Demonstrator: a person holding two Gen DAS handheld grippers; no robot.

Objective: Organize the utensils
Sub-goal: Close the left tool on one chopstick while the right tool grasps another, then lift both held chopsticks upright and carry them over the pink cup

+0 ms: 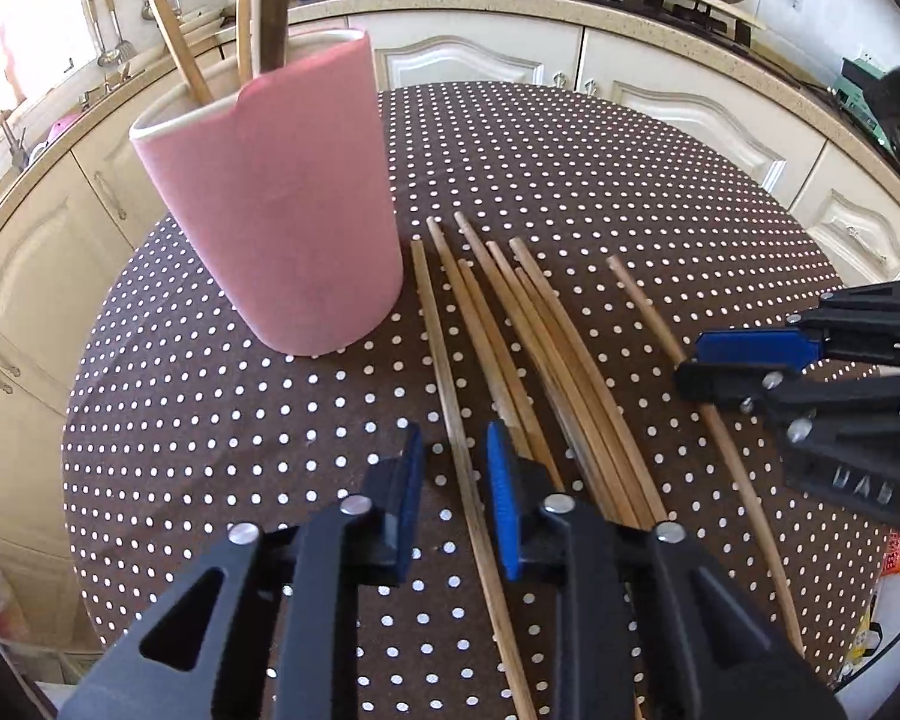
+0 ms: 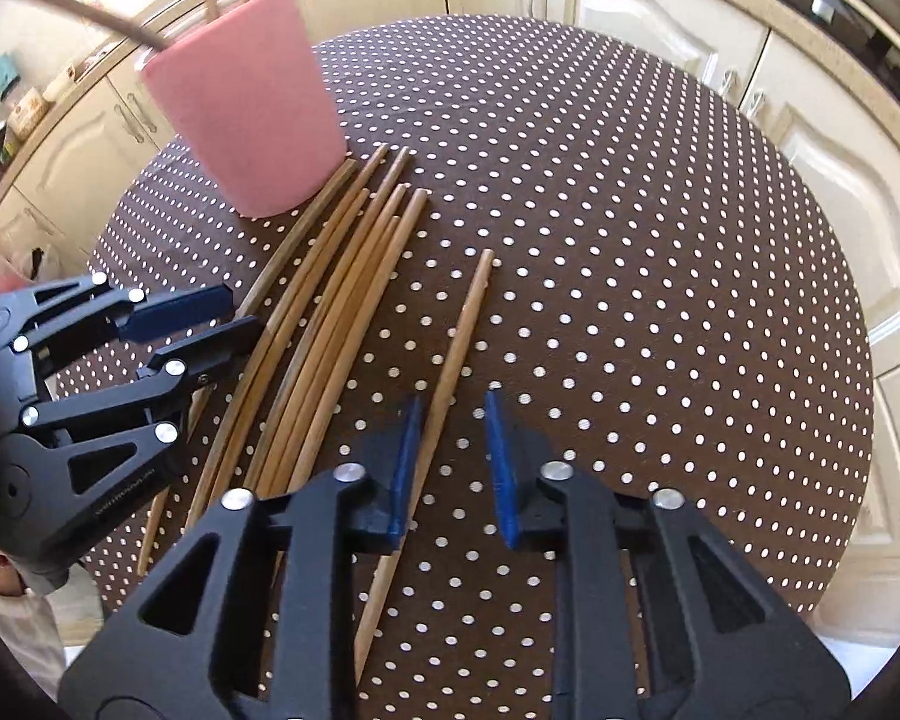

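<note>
Straddling the leftmost chopstick [image 1: 442,360] with left gripper [image 1: 455,438] jaws spread, not pinching. Doing likewise with right gripper [image 2: 453,414] over the lone chopstick [image 2: 465,324] right of the bundle [image 2: 330,300]. Judging these light, stiff, slick, probably prone to rolling; favouring a mid-shaft grip, pink holder [image 1: 270,210] waiting far left.

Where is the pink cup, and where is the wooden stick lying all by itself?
Pink cylindrical cup [image 1: 288,222], left wrist view, middle of its side wall.
Lone wooden chopstick [image 2: 459,330], right wrist view, upper part of its shaft, apart from the bundle.
</note>
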